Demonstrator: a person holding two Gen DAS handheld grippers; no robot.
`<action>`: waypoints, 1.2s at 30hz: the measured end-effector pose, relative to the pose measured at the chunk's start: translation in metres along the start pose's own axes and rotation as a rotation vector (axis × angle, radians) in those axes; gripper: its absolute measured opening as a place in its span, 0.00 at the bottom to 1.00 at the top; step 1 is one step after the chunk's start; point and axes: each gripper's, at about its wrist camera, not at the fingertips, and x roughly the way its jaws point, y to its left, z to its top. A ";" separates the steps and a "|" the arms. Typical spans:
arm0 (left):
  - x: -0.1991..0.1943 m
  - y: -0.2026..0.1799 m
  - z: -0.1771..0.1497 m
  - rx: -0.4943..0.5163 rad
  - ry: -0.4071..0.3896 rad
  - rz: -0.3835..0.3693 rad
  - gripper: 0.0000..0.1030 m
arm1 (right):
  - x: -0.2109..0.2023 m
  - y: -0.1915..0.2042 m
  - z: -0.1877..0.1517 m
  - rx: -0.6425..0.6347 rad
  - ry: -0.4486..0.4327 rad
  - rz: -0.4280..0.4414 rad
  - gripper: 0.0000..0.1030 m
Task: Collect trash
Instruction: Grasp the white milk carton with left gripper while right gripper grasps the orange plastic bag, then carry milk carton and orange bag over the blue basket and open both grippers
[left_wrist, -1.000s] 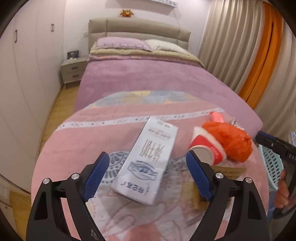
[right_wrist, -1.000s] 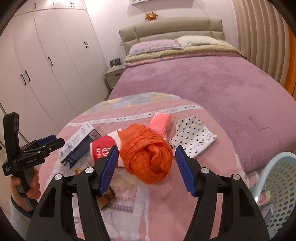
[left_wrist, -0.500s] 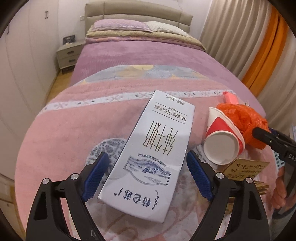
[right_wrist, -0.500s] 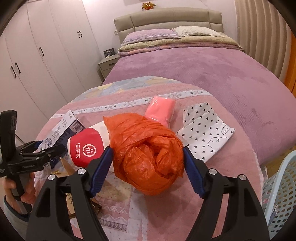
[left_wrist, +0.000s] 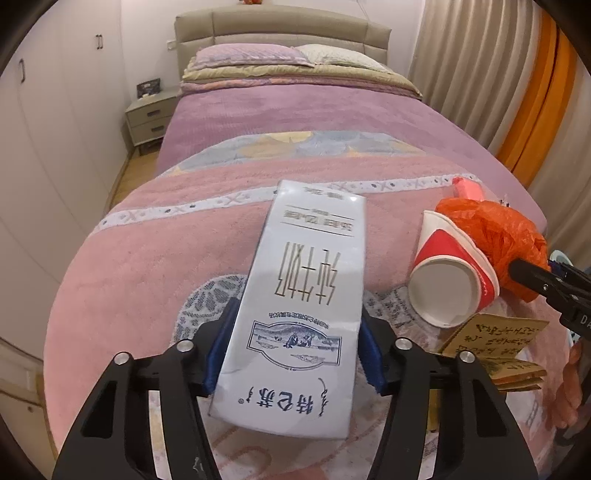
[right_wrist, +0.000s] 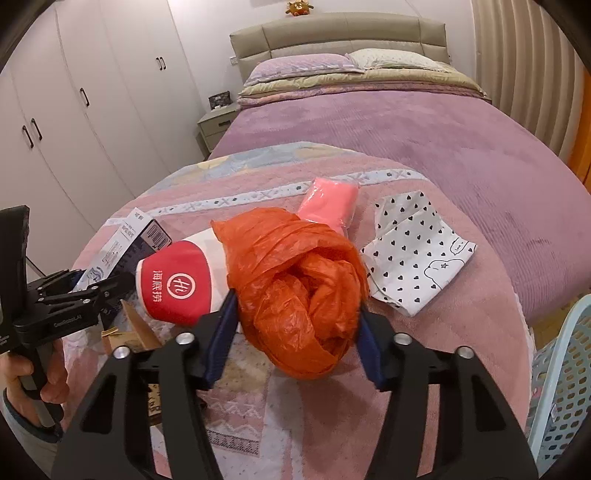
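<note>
I am in the pick-up step, taking two pieces of trash at once off the pink blanket (left_wrist: 155, 266) at the foot of the bed (right_wrist: 424, 140). My left tongs (left_wrist: 295, 350) are closing on the white milk carton (left_wrist: 306, 295); both blue pads (left_wrist: 223, 347) lie against its long sides, near the end closest to me, so I count it as gripped. My right tongs (right_wrist: 295, 328) are closing on the crumpled orange plastic bag (right_wrist: 299, 291), and their pads (right_wrist: 221, 332) press into its flanks.

Next, as I judge it, I need to lift both clear and carry them to the pale blue basket (right_wrist: 561, 376) at my right, just beside the bed's edge. The carton is stiff and should hold square, but I grip it near one end, so it may tip. The bag is soft and slippery and could squeeze out, so it wants a firm grip and a steady lift. It also touches the red-and-white paper cup (right_wrist: 177, 284), which may roll when the bag goes.

As for containers: the cup lies on its side, mouth towards me, and looks empty inside. The basket shows only its wall and rim, so I cannot tell what is in it. The carton is shut; whether anything is in it I cannot tell. Left for later are the cup, a pink packet (right_wrist: 332, 203), a heart-printed paper bag (right_wrist: 413, 254) and some brown paper packaging (left_wrist: 491, 339).
</note>
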 end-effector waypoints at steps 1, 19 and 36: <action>-0.001 -0.001 0.000 0.000 -0.006 -0.001 0.52 | -0.002 0.001 -0.001 -0.002 -0.004 0.000 0.45; -0.088 -0.058 0.016 0.077 -0.240 -0.057 0.51 | -0.085 -0.019 -0.003 0.064 -0.160 0.013 0.41; -0.117 -0.196 0.032 0.211 -0.318 -0.265 0.51 | -0.206 -0.123 -0.028 0.296 -0.328 -0.118 0.41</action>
